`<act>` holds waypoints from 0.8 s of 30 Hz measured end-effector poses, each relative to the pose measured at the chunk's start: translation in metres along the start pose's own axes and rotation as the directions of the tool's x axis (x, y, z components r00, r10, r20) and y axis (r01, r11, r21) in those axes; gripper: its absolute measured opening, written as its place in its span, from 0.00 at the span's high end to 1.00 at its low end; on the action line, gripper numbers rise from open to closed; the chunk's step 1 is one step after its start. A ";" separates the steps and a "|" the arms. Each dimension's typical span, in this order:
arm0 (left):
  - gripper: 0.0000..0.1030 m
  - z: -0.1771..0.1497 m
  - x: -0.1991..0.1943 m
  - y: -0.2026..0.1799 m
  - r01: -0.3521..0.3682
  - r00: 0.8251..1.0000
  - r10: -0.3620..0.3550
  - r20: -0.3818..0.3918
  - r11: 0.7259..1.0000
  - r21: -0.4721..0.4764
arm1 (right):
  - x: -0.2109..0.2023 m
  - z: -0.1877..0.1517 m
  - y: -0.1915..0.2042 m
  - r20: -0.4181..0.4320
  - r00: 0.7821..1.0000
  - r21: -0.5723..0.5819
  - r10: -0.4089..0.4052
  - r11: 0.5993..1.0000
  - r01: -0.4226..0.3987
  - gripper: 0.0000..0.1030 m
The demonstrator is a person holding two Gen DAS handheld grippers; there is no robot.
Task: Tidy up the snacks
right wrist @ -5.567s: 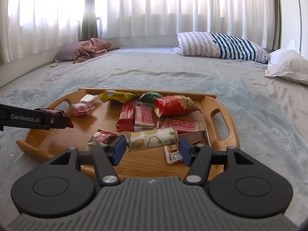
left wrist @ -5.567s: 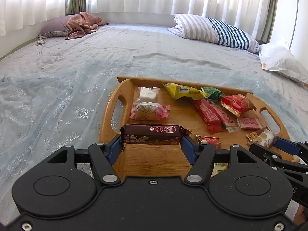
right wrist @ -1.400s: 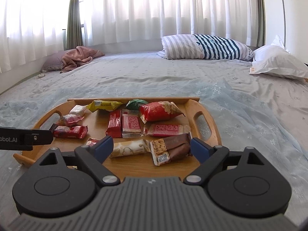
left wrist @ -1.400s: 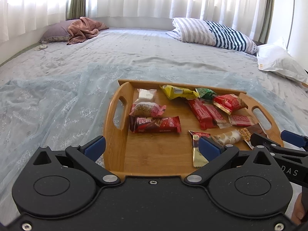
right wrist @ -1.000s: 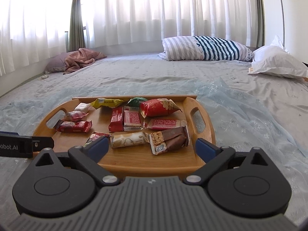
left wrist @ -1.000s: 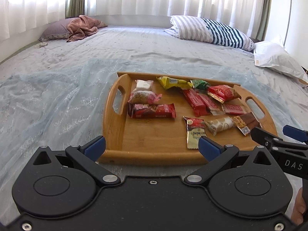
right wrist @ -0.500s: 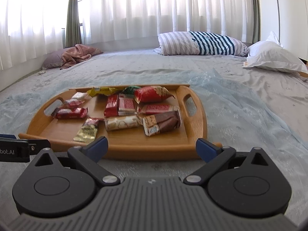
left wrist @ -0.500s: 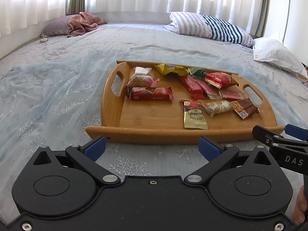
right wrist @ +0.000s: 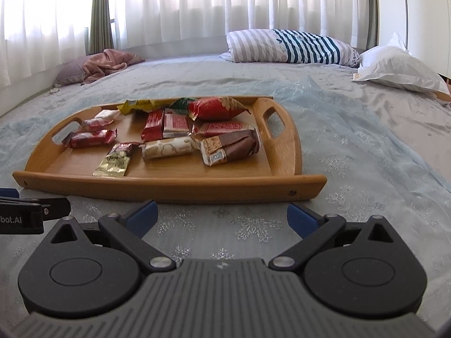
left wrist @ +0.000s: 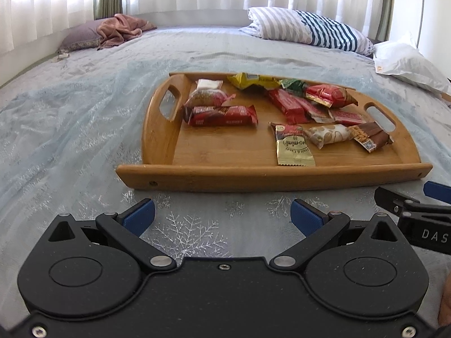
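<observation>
Both the left tool (left wrist: 222, 215) and right tool (right wrist: 222, 214) hover spread and empty; approach the wooden handled tray (left wrist: 253, 178) low, squarely.

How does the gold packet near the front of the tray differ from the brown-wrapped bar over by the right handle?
The gold packet is flat and thin, while the brown bar is thicker and blocky. The gold packet is gold with a red top end; the brown bar is chocolate brown with a tan end carrying a square code. The gold packet lies apart from its neighbours, whereas the brown bar sits against the cream packet. Both lie sealed on the wooden tray.
</observation>
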State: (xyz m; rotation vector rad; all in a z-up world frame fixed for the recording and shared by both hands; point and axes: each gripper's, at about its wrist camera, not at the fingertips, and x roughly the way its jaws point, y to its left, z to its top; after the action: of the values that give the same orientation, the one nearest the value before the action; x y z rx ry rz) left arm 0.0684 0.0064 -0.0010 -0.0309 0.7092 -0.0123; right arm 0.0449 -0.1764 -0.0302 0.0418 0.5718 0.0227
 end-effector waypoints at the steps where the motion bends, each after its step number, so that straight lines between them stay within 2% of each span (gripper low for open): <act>1: 0.00 -0.001 0.002 0.000 0.000 1.000 0.000 -0.006 1.000 -0.004 | 0.002 -0.001 0.000 -0.006 1.000 -0.002 0.000 1.000 0.000 0.00; 14: 0.00 -0.004 0.016 0.001 -0.031 1.000 0.031 0.001 1.000 -0.001 | 0.012 -0.006 0.007 -0.035 0.999 -0.045 0.007 0.999 -0.009 0.00; 24: 0.00 -0.006 0.016 0.003 -0.021 1.000 0.021 0.006 1.000 -0.001 | 0.012 -0.007 0.007 -0.031 0.999 -0.041 0.008 0.999 -0.009 0.00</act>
State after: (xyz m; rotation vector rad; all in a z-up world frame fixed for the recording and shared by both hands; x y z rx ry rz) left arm 0.0766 0.0092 -0.0157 -0.0243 0.7035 0.0086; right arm 0.0511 -0.1689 -0.0426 0.0036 0.6020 0.0434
